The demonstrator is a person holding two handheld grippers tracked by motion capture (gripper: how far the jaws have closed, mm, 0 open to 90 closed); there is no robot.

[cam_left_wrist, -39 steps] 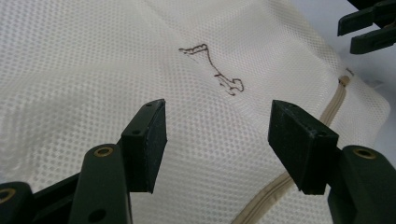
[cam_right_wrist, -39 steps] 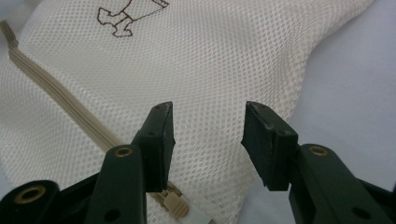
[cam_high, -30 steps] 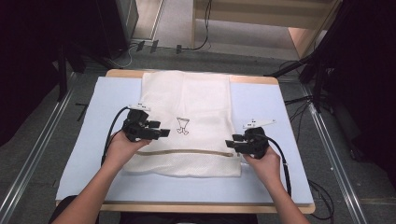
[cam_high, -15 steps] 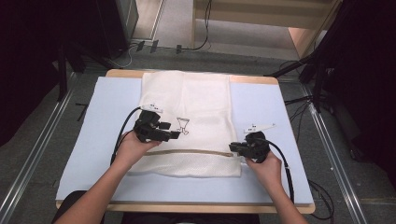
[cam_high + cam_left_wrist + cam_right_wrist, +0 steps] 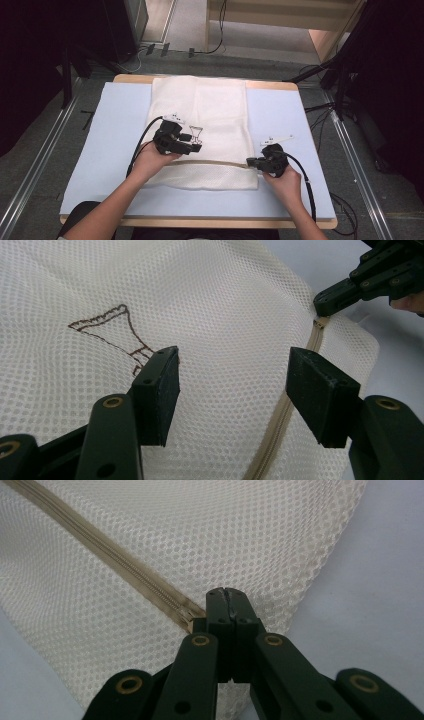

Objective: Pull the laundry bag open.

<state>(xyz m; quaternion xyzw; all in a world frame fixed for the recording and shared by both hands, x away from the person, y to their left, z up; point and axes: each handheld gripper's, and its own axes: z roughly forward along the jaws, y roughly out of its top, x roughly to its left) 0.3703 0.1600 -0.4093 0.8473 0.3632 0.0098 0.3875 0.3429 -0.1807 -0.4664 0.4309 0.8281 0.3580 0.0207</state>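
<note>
Moving up and inward over the past second, the left claw (image 5: 192, 145) now hovers at about 10 o'clock from the surface's centre, above the white mesh laundry bag (image 5: 210, 107), beside the small brown emblem (image 5: 196, 132) stitched on its front. Its jaws stand wide apart with nothing between them, the bag's weave showing in the gap in the left gripper view.

At about 4 o'clock the right claw (image 5: 251, 162) has barely shifted. Its jaws are pressed tight together at the end of the tan zipper (image 5: 125, 570), at the bag's right edge; it appears to be pinching the zipper pull, though the pull itself is hidden behind the closed jaws.

The bag lies flat on the pale blue mat (image 5: 105, 130) covering the surface, stretching from 12 o'clock down to around 6 o'clock, with the zipper running across its lower part.

The likely risk is that the zipper gets dragged before the bag is anchored. With the left claw not yet gripping any fabric, a pull from the right could slide or bunch the whole bag across the mat instead of moving the slider, or the soft mesh could catch in the teeth and jam it.
</note>
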